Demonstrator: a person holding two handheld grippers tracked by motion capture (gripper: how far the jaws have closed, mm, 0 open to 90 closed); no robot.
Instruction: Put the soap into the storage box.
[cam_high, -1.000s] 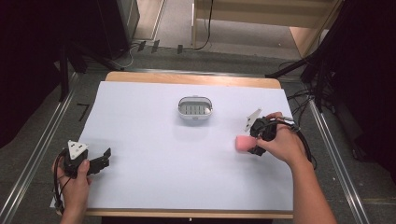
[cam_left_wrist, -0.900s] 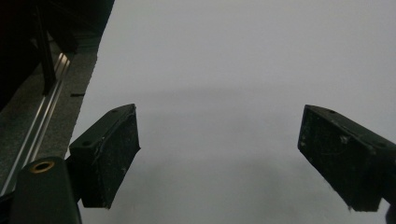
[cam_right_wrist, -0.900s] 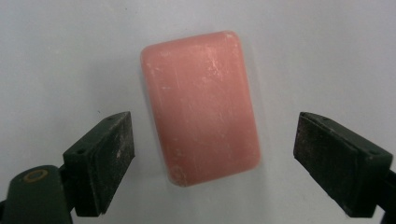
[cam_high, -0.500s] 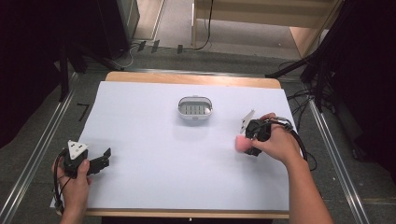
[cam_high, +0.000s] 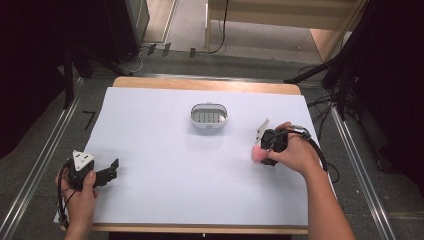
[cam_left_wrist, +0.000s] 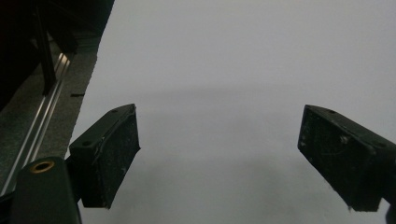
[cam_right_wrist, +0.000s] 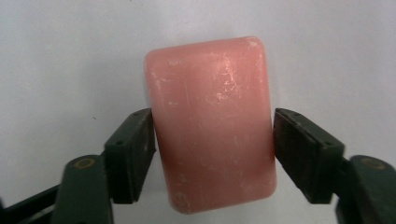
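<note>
A pink bar of soap (cam_right_wrist: 212, 126) stands between the two black jaws of my right gripper (cam_right_wrist: 212, 144), which press on its two long sides. From above, the soap (cam_high: 258, 154) is at the right of the white sheet, at the tip of the right gripper (cam_high: 265, 150), and I cannot tell whether it rests on the sheet. A white oval soap dish (cam_high: 209, 116) with a slotted floor sits at the back middle, apart from the soap. My left gripper (cam_high: 109, 172) lies at the front left, open, with bare sheet between its jaws (cam_left_wrist: 233, 140).
A white sheet (cam_high: 165, 180) covers the wooden table (cam_high: 200, 84). Metal rails (cam_high: 35, 172) run along both sides, and cables (cam_high: 325, 165) trail off the right edge. Dark stands and a wooden frame stand behind the table.
The right hand has edged slightly left and turned a little, with the pink soap staying at nearly the same spot. The left gripper has not moved.
</note>
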